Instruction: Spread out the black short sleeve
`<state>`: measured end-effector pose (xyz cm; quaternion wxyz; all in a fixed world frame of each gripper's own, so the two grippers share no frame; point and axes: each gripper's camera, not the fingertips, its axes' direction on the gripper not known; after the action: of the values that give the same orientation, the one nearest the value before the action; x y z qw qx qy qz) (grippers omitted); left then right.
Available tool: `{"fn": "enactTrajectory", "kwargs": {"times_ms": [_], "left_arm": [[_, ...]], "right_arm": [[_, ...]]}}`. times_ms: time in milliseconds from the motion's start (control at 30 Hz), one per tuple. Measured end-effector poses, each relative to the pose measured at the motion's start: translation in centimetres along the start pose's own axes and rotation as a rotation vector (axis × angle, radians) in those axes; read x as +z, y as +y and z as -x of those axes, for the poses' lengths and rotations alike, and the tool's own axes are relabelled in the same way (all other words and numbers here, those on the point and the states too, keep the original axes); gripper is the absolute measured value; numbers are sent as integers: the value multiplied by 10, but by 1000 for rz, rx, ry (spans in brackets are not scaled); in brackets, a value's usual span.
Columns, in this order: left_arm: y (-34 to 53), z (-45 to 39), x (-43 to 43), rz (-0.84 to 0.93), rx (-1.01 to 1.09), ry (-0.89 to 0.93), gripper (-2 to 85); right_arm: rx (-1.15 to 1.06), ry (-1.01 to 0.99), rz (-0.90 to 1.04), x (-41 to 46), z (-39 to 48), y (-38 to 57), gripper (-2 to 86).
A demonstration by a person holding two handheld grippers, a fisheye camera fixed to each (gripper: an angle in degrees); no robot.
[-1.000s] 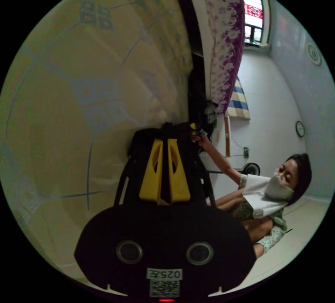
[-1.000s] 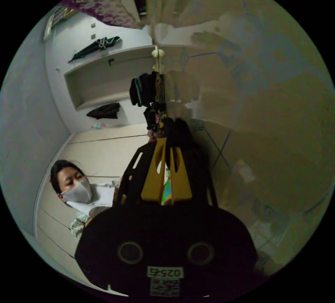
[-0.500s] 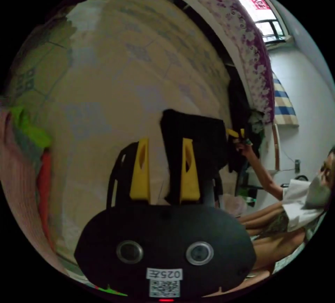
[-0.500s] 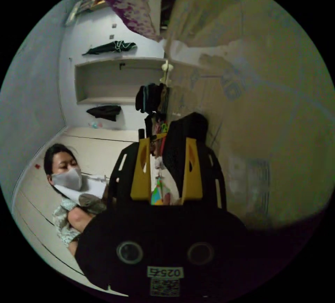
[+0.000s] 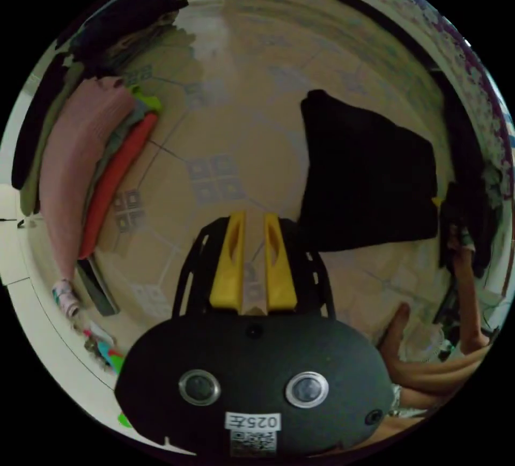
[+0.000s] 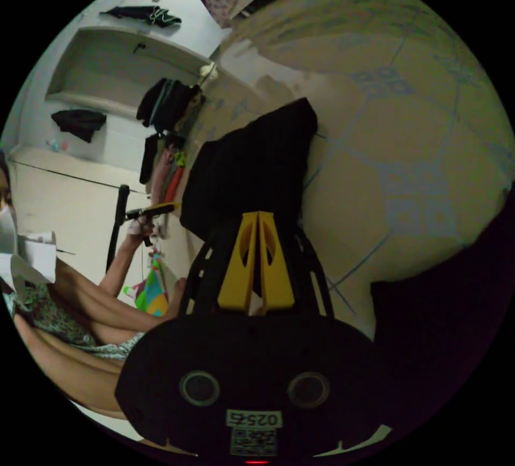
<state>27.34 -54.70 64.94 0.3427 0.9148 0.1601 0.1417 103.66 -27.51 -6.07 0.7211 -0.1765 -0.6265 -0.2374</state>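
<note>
The black short sleeve (image 5: 365,182) lies flat and folded on the beige patterned mat (image 5: 214,182). My left gripper (image 5: 253,215) hovers over bare mat to the left of it, jaws a narrow gap apart with nothing between them. The right gripper (image 5: 435,201) shows as a bit of yellow at the garment's far right corner. In the right gripper view the black short sleeve (image 6: 252,165) stretches away from my right gripper (image 6: 258,215), whose jaws meet at the tips on its near edge. The left gripper (image 6: 155,209) sits in a hand beside the garment's left edge.
A stack of folded pink, red and green clothes (image 5: 86,165) lines the mat's left side, with dark clothes (image 5: 123,10) beyond. More dark clothes (image 5: 472,208) lie at the right. A person (image 6: 59,300) sits by the mat. Dark cloth (image 6: 440,337) lies near the right gripper.
Both jaws opened half a second ago and released the raised black garment, which now lies flat on the mat. My left gripper drew off to its left and narrowed; my right one has closed again.
</note>
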Motion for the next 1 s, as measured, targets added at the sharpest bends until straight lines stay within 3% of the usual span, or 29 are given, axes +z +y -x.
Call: {"fn": "enactTrajectory", "kwargs": {"times_ms": [100, 167, 233, 333, 567, 767, 833, 1000], "left_arm": [[11, 5, -18, -156, 55, 304, 19], [-3, -7, -24, -256, 120, 470, 30], [-15, -31, -17, -218, 212, 386, 40], [-13, -61, 7, -142, 302, 323, 53], [-9, -43, 54, -85, 218, 394, 29], [-13, -29, 81, -41, 204, 467, 0], [-10, -23, 81, -57, 184, 475, -12], [10, -8, 65, -127, 117, 439, -16]], "right_arm": [[-128, 15, -174, -19, 54, 0, 0], [-352, 33, -214, -10, 114, -23, 35], [-499, -13, -104, 18, 156, -58, 83], [-696, -35, 211, 91, 219, -124, 117], [-1038, 146, 775, 256, 317, -208, 98], [-1168, 227, 1058, 348, 338, -212, 98], [-1218, 305, 1101, 365, 335, -206, 66], [-1264, 236, 1072, 346, 345, -211, -2]]}}
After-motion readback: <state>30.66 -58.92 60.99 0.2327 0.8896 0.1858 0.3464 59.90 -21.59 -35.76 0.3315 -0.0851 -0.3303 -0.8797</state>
